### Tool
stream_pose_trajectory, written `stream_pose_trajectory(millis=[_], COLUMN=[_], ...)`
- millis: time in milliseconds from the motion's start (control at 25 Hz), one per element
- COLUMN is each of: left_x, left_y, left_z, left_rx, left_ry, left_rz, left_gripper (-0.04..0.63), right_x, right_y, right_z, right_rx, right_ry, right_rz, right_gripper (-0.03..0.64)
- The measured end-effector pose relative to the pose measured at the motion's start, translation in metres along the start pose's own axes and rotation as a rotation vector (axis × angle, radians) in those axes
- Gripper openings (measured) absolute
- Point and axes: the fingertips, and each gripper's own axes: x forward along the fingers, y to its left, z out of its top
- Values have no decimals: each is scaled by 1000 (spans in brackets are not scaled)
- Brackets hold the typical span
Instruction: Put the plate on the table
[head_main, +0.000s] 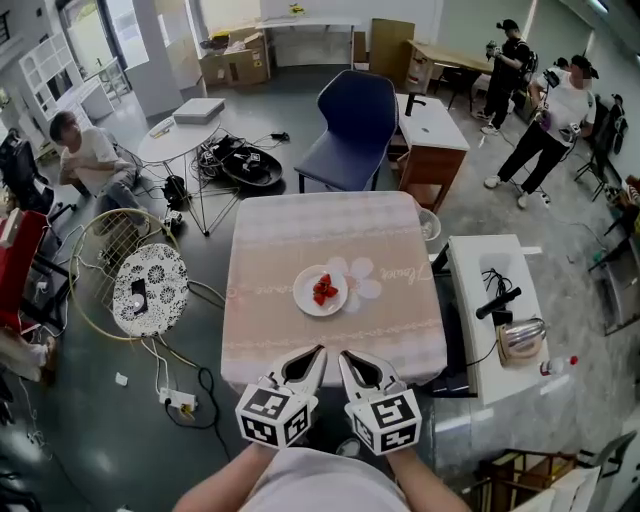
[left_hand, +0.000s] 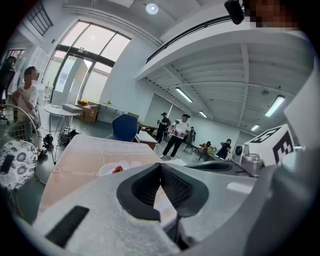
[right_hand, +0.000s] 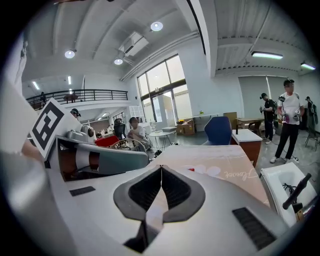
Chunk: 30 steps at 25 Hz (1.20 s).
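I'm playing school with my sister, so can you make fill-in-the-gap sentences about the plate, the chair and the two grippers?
The strawberries on the plate are ____.
The chair behind the table is ____.
The left gripper and the right gripper are both ____ and hold nothing.
Missing words: red; blue; shut.

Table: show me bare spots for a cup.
The table is bare across its far half, between the plate and the blue chair, and in the strips either side of the plate. Its near edge is crowded: left claw and right claw hover there.
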Motion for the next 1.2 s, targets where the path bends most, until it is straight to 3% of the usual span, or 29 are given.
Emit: stream_pose_trajectory(millis=[520, 1200], left_x=[-27, -41], left_y=[-43, -61], left_z=[-29, -36], left_rx=[53, 49], left_ry=[17, 6], left_rz=[67, 92], left_gripper=[6, 6], right_x=[-43, -59], right_y=[19, 26], right_z=[-16, -23], right_rx=[-19, -13], right_ry=[-39, -53], right_rz=[48, 63], right_gripper=[3, 3])
